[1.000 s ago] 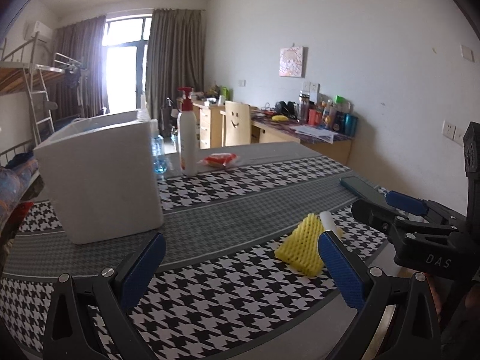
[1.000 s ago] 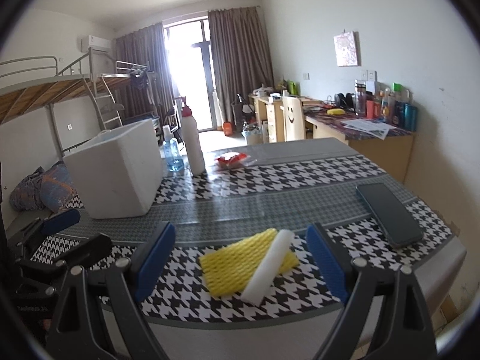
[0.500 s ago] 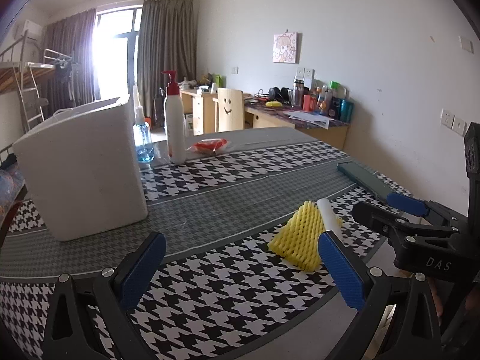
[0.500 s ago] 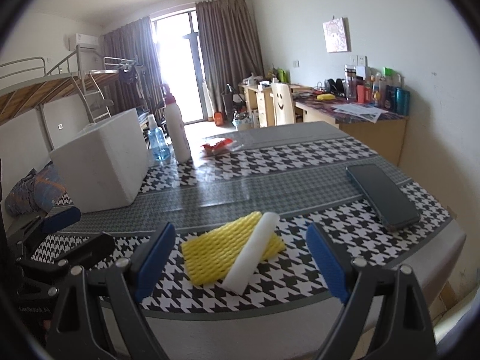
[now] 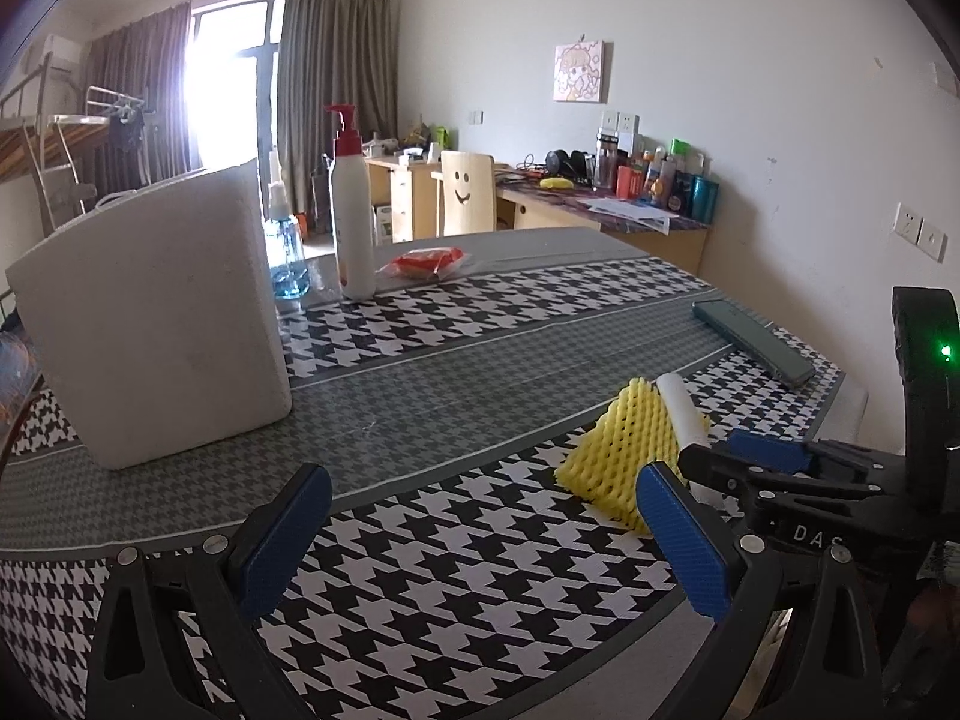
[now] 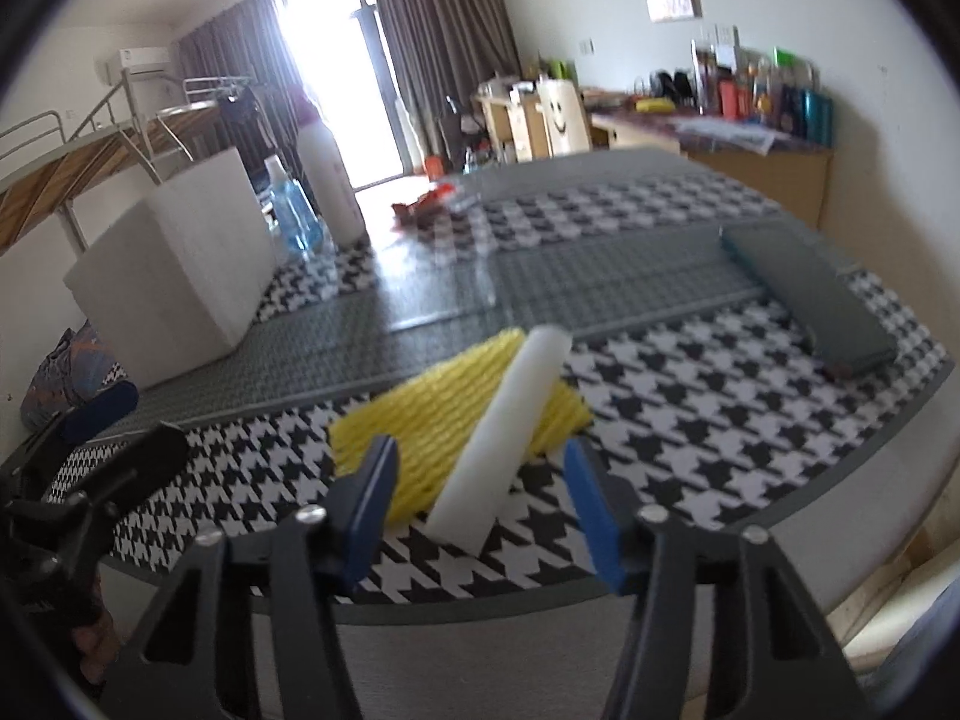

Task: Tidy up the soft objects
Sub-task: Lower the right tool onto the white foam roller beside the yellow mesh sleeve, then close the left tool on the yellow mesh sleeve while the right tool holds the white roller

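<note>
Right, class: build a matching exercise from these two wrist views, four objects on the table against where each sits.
Objects:
1. white foam roll
2. white foam box
3. dark flat phone
4. white pump bottle with red cap

Places:
A. right side of the table
B. left side, on the grey stripe
C. on the yellow foam net
D. far side, beside the blue spray bottle

Pairs: 1-C, 2-B, 3-A, 4-D
</note>
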{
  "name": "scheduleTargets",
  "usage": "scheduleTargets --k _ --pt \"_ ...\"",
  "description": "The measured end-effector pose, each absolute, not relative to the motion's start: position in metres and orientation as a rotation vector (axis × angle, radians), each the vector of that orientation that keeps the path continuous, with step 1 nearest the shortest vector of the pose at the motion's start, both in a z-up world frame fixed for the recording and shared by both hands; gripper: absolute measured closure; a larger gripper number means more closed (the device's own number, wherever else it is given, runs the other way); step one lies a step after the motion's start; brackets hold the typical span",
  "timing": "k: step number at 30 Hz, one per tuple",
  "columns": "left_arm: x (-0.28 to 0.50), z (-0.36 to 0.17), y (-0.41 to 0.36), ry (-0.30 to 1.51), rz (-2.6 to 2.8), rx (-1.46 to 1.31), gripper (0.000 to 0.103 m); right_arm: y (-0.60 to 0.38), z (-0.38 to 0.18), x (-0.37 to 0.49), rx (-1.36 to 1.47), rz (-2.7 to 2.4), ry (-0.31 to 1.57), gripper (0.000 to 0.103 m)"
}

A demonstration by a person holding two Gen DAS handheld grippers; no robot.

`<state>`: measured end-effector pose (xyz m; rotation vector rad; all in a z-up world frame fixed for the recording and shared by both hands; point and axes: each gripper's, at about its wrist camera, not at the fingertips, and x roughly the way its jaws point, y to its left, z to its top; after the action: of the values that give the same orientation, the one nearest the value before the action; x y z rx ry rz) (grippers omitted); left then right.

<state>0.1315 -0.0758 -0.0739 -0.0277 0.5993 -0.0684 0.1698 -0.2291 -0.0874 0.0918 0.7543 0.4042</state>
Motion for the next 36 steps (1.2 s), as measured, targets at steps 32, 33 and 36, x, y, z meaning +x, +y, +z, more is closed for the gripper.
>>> scheduleTargets --k 32,33,36 --pt "0.163 -0.093 -0.128 0.713 -0.184 0.074 0.001 -0.259 -0.084 0.160 0.170 0.432 0.735 0.082" --pt "0.165 -0.094 -0.130 0.719 -0.188 0.076 0.001 -0.261 -0.085 0.160 0.173 0.429 0.736 0.082" --pt "0.168 -0.095 -0.139 0.727 -0.207 0.086 0.001 -0.266 -0.087 0.161 0.182 0.418 0.739 0.082"
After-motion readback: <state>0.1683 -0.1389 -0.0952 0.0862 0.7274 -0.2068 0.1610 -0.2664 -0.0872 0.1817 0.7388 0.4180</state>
